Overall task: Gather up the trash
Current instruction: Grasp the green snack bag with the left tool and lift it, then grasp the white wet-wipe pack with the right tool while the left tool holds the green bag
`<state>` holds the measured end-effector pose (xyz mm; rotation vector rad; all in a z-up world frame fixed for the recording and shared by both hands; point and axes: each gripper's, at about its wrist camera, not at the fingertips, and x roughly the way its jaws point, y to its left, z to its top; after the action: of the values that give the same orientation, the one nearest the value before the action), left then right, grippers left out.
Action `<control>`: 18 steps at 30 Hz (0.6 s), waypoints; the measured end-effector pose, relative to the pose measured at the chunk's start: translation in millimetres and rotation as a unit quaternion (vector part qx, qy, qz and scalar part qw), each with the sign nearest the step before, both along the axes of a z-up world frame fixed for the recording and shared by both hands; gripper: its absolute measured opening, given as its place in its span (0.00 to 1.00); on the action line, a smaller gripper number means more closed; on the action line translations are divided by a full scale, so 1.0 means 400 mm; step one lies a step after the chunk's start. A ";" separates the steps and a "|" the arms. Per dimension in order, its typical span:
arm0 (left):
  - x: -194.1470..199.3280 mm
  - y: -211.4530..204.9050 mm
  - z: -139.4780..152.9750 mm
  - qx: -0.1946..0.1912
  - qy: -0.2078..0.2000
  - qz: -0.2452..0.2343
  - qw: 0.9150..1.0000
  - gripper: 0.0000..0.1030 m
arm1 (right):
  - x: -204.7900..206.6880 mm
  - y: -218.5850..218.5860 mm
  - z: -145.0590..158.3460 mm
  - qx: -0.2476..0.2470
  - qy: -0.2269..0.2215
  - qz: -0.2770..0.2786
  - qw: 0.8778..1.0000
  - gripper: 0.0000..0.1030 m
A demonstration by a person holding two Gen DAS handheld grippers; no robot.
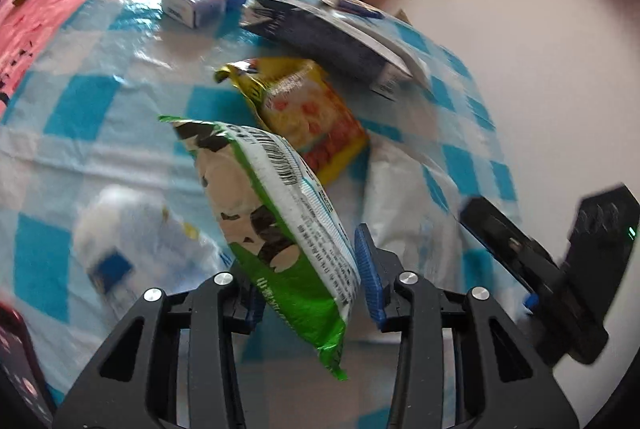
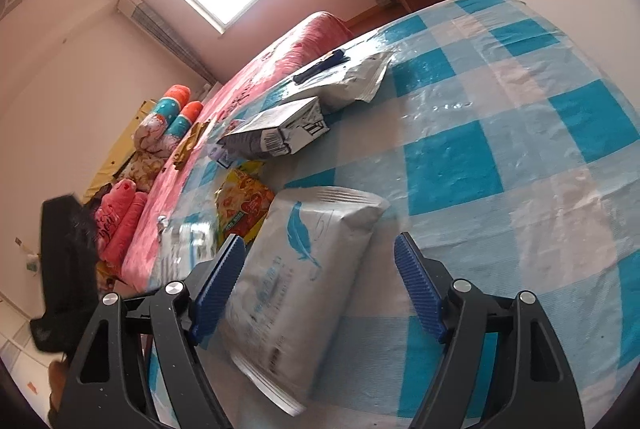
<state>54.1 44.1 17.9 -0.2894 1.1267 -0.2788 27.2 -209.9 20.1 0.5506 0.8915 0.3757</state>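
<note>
While blurred, green snack bag (image 1: 276,221) between left tool (image 1: 308,277) pads, grip unclear

Noodle packet (image 1: 316,125) behind snack bag (image 1: 276,225), both over tablecloth (image 1: 100,101)

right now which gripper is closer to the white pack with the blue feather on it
Right. The right gripper is open with its fingers on either side of the white feather pack. The left gripper holds a green snack bag off to the pack's side.

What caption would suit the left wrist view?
Left gripper lifts a green snack bag above the checked tablecloth, yellow packet behind.
</note>
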 end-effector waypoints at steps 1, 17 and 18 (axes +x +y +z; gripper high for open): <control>-0.012 -0.004 0.003 0.004 -0.005 -0.002 1.000 0.36 | 0.002 0.004 -0.001 -0.006 0.001 0.001 1.000 0.75; -0.093 0.044 0.055 0.047 -0.055 0.017 0.997 0.26 | 0.032 0.118 0.003 -0.115 -0.016 0.032 0.993 0.92; -0.094 0.051 0.056 0.044 -0.054 0.018 0.997 0.26 | 0.033 0.125 0.005 -0.124 -0.017 0.034 0.992 0.92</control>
<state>16.4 64.4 40.1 -0.2132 1.0234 -0.2095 40.5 -160.0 21.9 0.2853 0.9102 0.3288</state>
